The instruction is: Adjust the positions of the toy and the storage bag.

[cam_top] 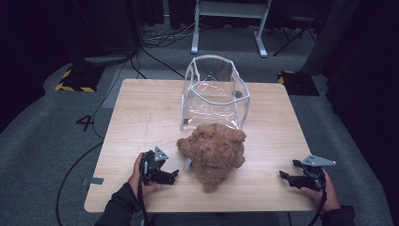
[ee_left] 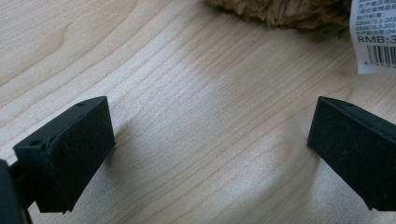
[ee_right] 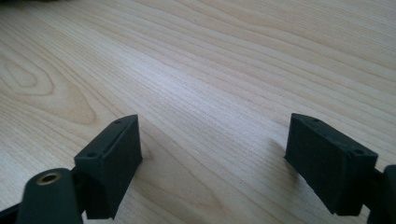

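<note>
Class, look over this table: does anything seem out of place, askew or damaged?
Nothing looks damaged or spilled. One oddity: the brown plush toy lies slumped with a white price tag attached. The clear plastic bag stands open behind it.

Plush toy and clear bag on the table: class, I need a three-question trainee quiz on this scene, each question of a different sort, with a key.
1. True or false: the plush toy lies inside the clear bag.
2. Which hand-held gripper is nearer the toy? A) left hand-held gripper B) right hand-held gripper
3. Fill in: in the left gripper view, a white ____ hangs from the toy's fur.

Key: 1 false: it lies on the table, in front of the bag. 2 A. 3 tag. Both grippers are open and hold nothing.
</note>
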Demonstrator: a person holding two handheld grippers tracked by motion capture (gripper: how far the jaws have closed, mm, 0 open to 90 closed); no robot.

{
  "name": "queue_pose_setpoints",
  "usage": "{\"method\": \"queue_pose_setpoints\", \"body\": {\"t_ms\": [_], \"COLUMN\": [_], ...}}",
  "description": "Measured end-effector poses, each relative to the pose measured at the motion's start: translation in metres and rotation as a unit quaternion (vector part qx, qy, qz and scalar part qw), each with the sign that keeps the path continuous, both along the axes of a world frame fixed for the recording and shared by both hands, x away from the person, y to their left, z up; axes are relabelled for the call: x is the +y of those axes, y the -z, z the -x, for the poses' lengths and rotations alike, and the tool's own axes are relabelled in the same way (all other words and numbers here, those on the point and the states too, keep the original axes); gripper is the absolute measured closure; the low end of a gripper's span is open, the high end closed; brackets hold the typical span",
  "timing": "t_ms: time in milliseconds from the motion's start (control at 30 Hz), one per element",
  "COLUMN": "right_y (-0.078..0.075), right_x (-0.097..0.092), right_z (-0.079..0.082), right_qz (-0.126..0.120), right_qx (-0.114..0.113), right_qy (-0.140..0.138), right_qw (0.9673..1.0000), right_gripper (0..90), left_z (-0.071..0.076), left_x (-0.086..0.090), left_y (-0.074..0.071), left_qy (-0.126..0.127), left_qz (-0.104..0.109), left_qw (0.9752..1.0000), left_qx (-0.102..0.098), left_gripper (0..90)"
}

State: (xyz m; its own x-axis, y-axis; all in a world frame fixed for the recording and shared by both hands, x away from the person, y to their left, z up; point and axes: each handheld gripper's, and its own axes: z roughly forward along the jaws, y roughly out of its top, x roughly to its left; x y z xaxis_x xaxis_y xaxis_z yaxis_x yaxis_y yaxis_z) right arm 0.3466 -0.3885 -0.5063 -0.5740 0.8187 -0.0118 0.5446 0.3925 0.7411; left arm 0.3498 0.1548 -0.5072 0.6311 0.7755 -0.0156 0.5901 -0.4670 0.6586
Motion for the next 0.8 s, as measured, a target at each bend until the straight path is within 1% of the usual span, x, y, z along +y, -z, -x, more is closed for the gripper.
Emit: {"method": "queue_pose_setpoints", "body": {"t_ms": [100, 133, 167, 200, 233, 267, 300, 333, 367, 400, 467, 500, 533, 567, 600, 633, 667, 700, 733, 800], "right_y": [0.000, 0.000, 0.000, 0.000, 0.000, 0.000, 0.000, 0.000, 0.000, 0.000, 0.000, 0.000, 0.000, 0.000, 0.000, 0.000, 0.000, 0.000, 0.000, 0.000], "right_x": [0.000, 0.000, 0.000, 0.000, 0.000, 0.000, 0.000, 0.000, 0.000, 0.000, 0.000, 0.000, 0.000, 0.000, 0.000, 0.000, 0.000, 0.000, 0.000, 0.000], "right_z": [0.000, 0.000, 0.000, 0.000, 0.000, 0.000, -0.001, -0.001, -0.001, -0.001, -0.001, -0.001, -0.001, -0.001, -0.001, -0.001, -0.001, -0.001, -0.001, -0.001], "right_qz": [0.000, 0.000, 0.000, 0.000, 0.000, 0.000, 0.000, 0.000, 0.000, 0.000, 0.000, 0.000, 0.000, 0.000, 0.000, 0.000, 0.000, 0.000, 0.000, 0.000], "right_qx": [0.000, 0.000, 0.000, 0.000, 0.000, -0.001, 0.000, 0.000, 0.000, 0.000, 0.000, 0.000, 0.000, 0.000, 0.000, 0.000, 0.000, 0.000, 0.000, 0.000], "right_qy": [0.000, -0.001, -0.001, -0.001, -0.001, -0.001, -0.001, -0.002, -0.002, -0.002, -0.002, -0.002, -0.002, -0.002, -0.002, -0.002, -0.002, -0.002, -0.002, -0.002], "right_qw": [1.0000, 1.0000, 1.0000, 1.0000, 1.0000, 1.0000, 1.0000, 1.0000, 1.0000, 1.0000, 1.0000, 1.0000, 1.0000, 1.0000, 1.0000, 1.0000, 1.0000, 1.0000, 1.0000, 1.0000], "right_gripper": [18.4, 18.4, 18.4, 18.4, 18.4, 18.4, 18.3, 18.3, 18.3, 18.3, 18.3, 18.3, 18.3, 18.3, 18.3, 18.3, 18.3, 18.3, 18.3, 18.3], "left_z": [0.001, 0.001, 0.001, 0.002, 0.003, 0.003, 0.004, 0.004, 0.006, 0.007, 0.008, 0.008, 0.010, 0.011, 0.011, 0.011, 0.011, 0.011, 0.012, 0.013], "left_x": [0.003, 0.004, 0.004, 0.005, 0.005, 0.005, 0.005, 0.005, 0.005, 0.005, 0.005, 0.005, 0.005, 0.005, 0.005, 0.005, 0.005, 0.005, 0.003, 0.000], "left_y": [-0.001, -0.001, -0.001, -0.002, -0.003, -0.004, -0.004, -0.004, -0.005, -0.007, -0.011, -0.011, -0.015, -0.018, -0.020, -0.020, -0.024, -0.024, -0.028, -0.032], "left_qy": [0.021, 0.027, 0.027, 0.036, 0.041, 0.046, 0.052, 0.052, 0.061, 0.067, 0.070, 0.070, 0.076, 0.080, 0.084, 0.084, 0.087, 0.087, 0.090, 0.099], "left_qz": [0.004, 0.000, 0.000, 0.005, 0.007, 0.008, 0.009, 0.009, 0.012, 0.016, 0.025, 0.025, 0.031, 0.030, 0.034, 0.034, 0.043, 0.043, 0.040, 0.045], "left_qw": [0.9998, 0.9996, 0.9996, 0.9993, 0.9991, 0.9989, 0.9986, 0.9986, 0.9981, 0.9976, 0.9972, 0.9972, 0.9965, 0.9961, 0.9956, 0.9956, 0.9949, 0.9949, 0.9946, 0.9934], "left_qx": [0.000, -0.002, -0.002, 0.000, -0.002, -0.004, -0.001, -0.001, 0.000, -0.004, -0.008, -0.008, -0.017, -0.021, -0.025, -0.025, -0.027, -0.027, -0.033, -0.038], "left_gripper": [3.8, 5.8, 6.9, 8.9, 11.7, 17.7, 18.9, 16.5, 16.1, 17.7, 16.7, 16.4, 16.8, 16.8, 16.8, 16.8, 16.8, 16.8, 16.8, 16.8]}}
